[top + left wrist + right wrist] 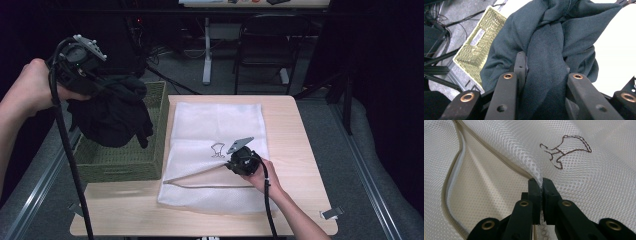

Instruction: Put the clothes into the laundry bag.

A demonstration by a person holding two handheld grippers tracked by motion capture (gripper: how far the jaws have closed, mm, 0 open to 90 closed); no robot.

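A white mesh laundry bag (215,145) with a small stitched emblem (566,150) lies flat on the wooden table (300,150). My right gripper (231,163) is shut on the bag's upper layer (541,182), pinching it up beside the beige zipper edge (454,177), so the mouth gapes toward the left. My left gripper (102,86) is raised above the basket and shut on a bunched dark garment (112,117), which hangs over the woven green basket (125,162). In the left gripper view the dark garment (549,50) hangs between the jaws and hides the fingertips.
The basket stands on the table's left end, against the bag's left side. A black chair (265,45) and a white table leg (206,50) stand beyond the far edge. A small grey clip (331,213) lies at the table's front right corner.
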